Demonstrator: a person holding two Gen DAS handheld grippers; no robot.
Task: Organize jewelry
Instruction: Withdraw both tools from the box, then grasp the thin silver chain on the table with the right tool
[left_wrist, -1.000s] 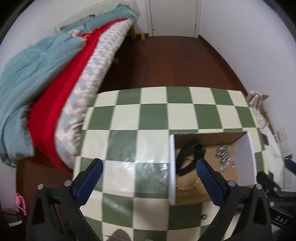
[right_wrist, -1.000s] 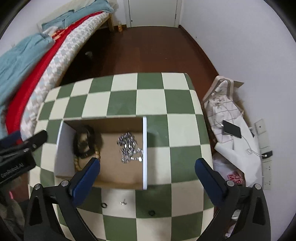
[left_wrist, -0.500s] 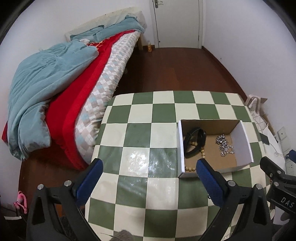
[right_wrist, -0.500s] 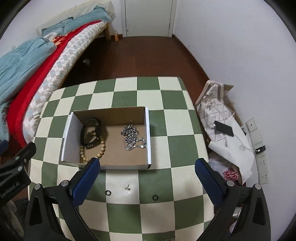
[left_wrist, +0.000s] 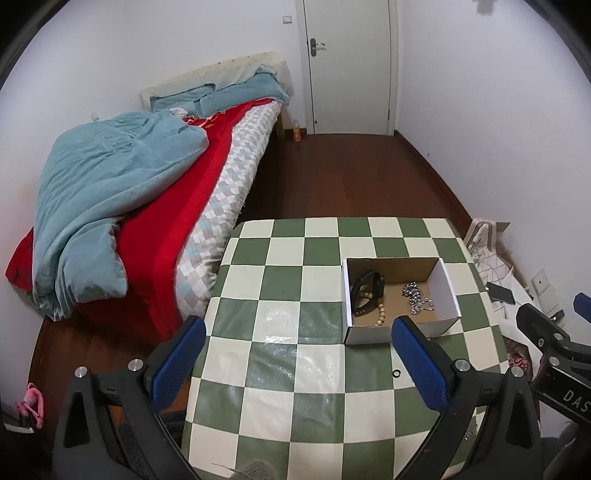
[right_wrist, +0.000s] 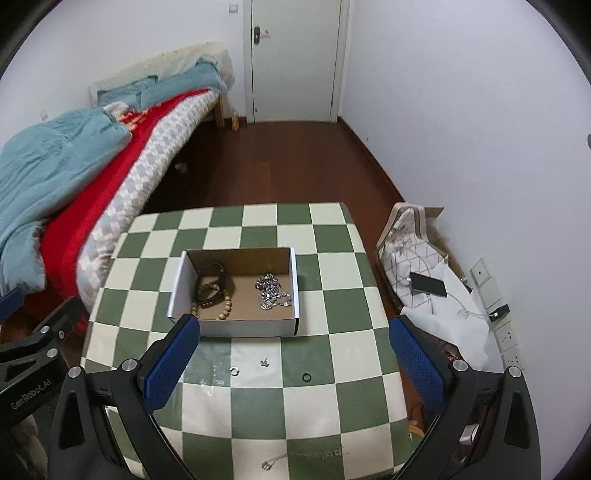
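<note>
Ahead of both tongs, on the checked table (right_wrist: 332, 354): an open cardboard box (right_wrist: 236, 326), white outside, brown inside. In its left half, a black band (right_wrist: 212, 275) lying over a string of tan wooden beads (right_wrist: 225, 304); in its right half, a heap of silver chain (right_wrist: 269, 290), apart from the other two. On the cloth between box and right tongs, three small pieces in a row: a pale ring (right_wrist: 233, 370), a tiny silver stud (right_wrist: 263, 363), a dark ring (right_wrist: 306, 377). Nearer still, close to the table's edge, a thin silver piece (right_wrist: 271, 463), too small to tell more.

Right tongs (right_wrist: 293, 363) raised well above the table, tilted down toward the box, blue pads spread wide, nothing between them. Left tongs (left_wrist: 295, 363) likewise high and gaping, empty, with the box (left_wrist: 400, 295) just past the right pad and one dark ring (left_wrist: 397, 373) on the cloth beside that pad. Each pair seen at the edge of the other's view, side by side.

Further out: a bed (right_wrist: 110, 173) with red and blue covers left of the table, a white door (right_wrist: 295, 59) at the far wall, a phone (right_wrist: 427, 284) on white paper on the floor to the right.
</note>
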